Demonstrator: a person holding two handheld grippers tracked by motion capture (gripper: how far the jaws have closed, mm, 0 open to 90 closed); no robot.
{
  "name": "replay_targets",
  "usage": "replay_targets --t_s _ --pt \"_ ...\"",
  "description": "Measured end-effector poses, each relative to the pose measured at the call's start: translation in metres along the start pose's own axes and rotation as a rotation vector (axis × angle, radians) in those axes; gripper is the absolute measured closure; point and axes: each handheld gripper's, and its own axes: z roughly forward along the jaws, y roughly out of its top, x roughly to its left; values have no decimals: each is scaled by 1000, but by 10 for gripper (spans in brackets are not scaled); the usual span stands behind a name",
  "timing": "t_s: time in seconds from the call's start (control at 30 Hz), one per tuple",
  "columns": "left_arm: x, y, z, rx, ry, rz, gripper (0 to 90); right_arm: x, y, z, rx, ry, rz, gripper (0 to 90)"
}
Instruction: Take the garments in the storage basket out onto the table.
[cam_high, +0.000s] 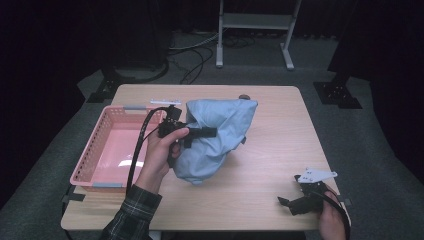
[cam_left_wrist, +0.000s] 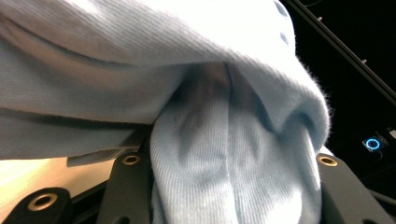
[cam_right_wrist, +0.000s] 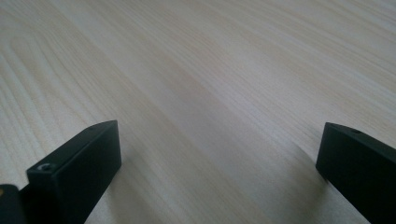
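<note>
From above we saw our left gripper (cam_high: 200, 133) holding the blue garment (cam_high: 216, 137) mid-table beside the pink basket (cam_high: 90, 157), its own view confirming jaws pinching fabric, while our right gripper (cam_high: 286, 201) lay spread near the table's (cam_high: 280, 150) front right corner.

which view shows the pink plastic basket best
The high view: the pink plastic basket sits whole at the table's left edge, beside the light blue cloth held by the left gripper. The left gripper view gives close-up cloth; the right gripper view gives bare wooden tabletop.
</note>
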Motion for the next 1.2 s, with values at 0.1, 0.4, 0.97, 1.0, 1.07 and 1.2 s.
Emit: replay_targets --t_s 0.1,0.4,0.97,1.0,1.07,1.2 --pt "1 -2 3 11 10 -2 528 0 0 0 1 0 -1 0" --pt "2 -7 16 43 25 1 528 0 0 0 0 1 -1 0" --pt "7 -17 37 103 57 6 528 0 0 0 1 1 -1 0" --pt "7 -18 38 104 57 6 528 0 0 0 0 2 2 0" --pt "8 -19 41 110 57 4 528 0 0 0 -1 1 -1 0" --pt "9 -22 45 121 63 8 528 0 0 0 0 1 -2 0"
